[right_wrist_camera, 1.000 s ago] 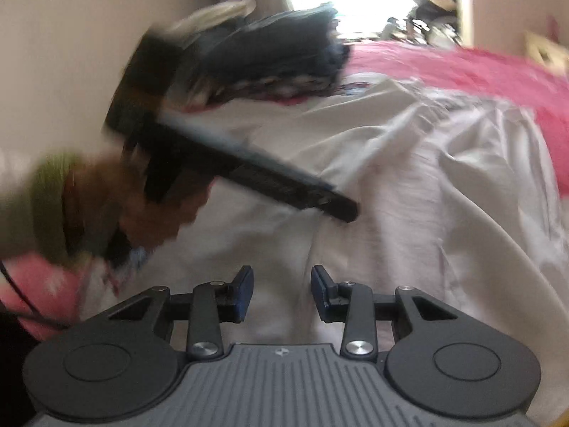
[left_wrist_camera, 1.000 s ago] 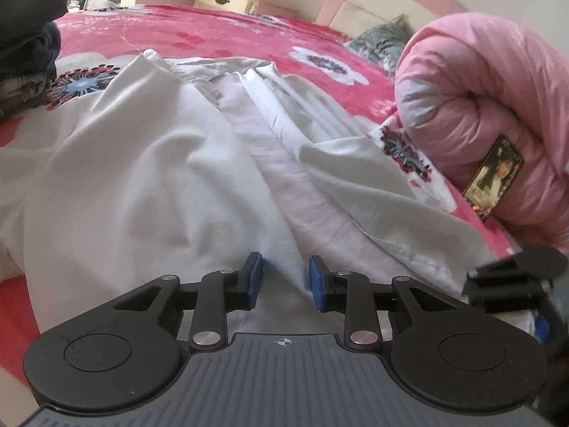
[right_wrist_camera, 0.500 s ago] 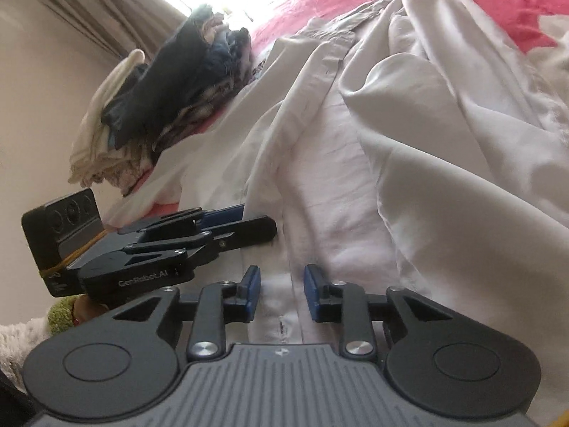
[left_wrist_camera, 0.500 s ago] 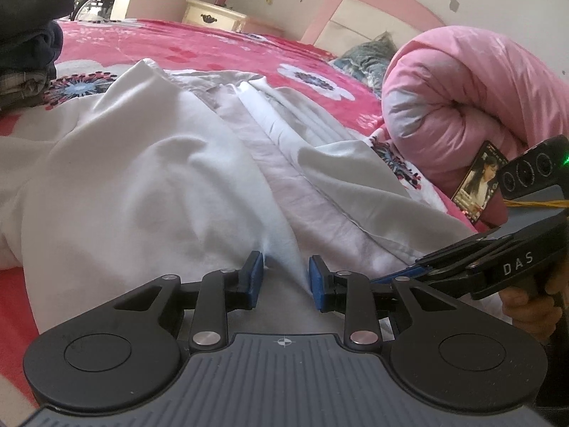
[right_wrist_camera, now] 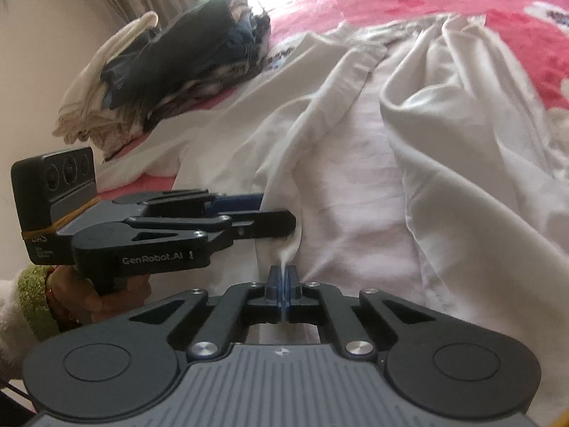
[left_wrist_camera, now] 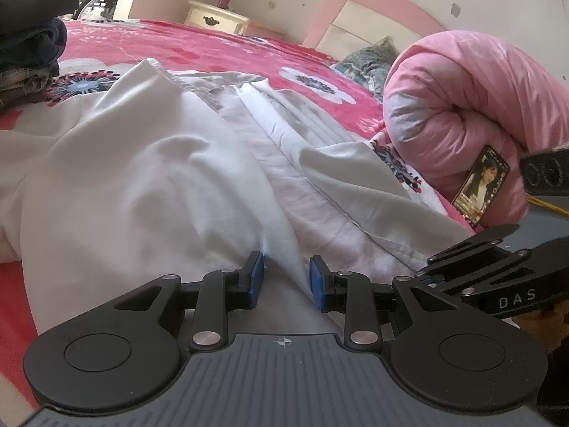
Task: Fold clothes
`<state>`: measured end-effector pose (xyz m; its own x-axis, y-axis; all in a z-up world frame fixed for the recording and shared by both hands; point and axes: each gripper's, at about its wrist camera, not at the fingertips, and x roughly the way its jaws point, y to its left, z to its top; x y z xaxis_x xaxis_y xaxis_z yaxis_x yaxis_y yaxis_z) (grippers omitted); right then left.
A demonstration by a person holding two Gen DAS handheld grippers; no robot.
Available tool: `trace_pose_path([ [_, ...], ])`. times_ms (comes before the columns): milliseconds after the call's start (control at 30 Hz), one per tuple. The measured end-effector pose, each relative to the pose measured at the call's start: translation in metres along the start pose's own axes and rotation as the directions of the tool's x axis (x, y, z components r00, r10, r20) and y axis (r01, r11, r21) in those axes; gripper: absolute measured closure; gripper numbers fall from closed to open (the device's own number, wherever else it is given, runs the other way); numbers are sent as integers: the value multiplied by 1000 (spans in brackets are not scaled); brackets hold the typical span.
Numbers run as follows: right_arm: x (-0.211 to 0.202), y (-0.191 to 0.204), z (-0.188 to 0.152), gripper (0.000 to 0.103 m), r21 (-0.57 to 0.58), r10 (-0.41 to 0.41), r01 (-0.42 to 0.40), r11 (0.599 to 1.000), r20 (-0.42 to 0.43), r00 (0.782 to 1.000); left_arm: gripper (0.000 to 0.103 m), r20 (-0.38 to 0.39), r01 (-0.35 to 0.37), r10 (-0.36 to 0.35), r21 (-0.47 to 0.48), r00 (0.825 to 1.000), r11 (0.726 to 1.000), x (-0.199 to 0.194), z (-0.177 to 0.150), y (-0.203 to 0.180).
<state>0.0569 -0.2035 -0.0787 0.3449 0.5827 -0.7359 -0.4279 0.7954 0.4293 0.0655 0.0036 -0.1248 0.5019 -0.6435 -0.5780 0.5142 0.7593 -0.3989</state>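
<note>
Since a second ago the right gripper has rolled level, dropped to the near hem of the white shirt and closed; its blue pads are now pressed together, pinching a thin ridge of the fabric. Just beside it, to its left, the left gripper has hardly shifted: its jaws stand partly spread with a fold of the same hem rising between them, though whether the pads actually press the cloth is hard to tell from either view. Beyond both, the shirt lies open and rumpled across the red floral bedspread. Farther off sit a stack of dark folded clothes and a rolled pink quilt, with the pink headboard behind
</note>
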Motion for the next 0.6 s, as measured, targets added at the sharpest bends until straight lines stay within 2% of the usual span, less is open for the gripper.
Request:
trace_pose_path([
  [133,-15,10,-9,101,-9,-75,77,997,86,993,67,1,3,-3,10,1000,1000,-1,3,-4],
  [233,-25,20,-18,101,-53,-159,168,984,149,976,60,11,-2,2,30,1000,1000,0,5,-9],
  [367,-25,32,-29,101,-108,-265,292,950,209,941,59,23,-12,12,17,1000,1000,0,7,-9],
  [600,-21,37,-39,101,-104,-389,427,898,267,882,59,33,-38,38,3,999,999,1,9,-3],
])
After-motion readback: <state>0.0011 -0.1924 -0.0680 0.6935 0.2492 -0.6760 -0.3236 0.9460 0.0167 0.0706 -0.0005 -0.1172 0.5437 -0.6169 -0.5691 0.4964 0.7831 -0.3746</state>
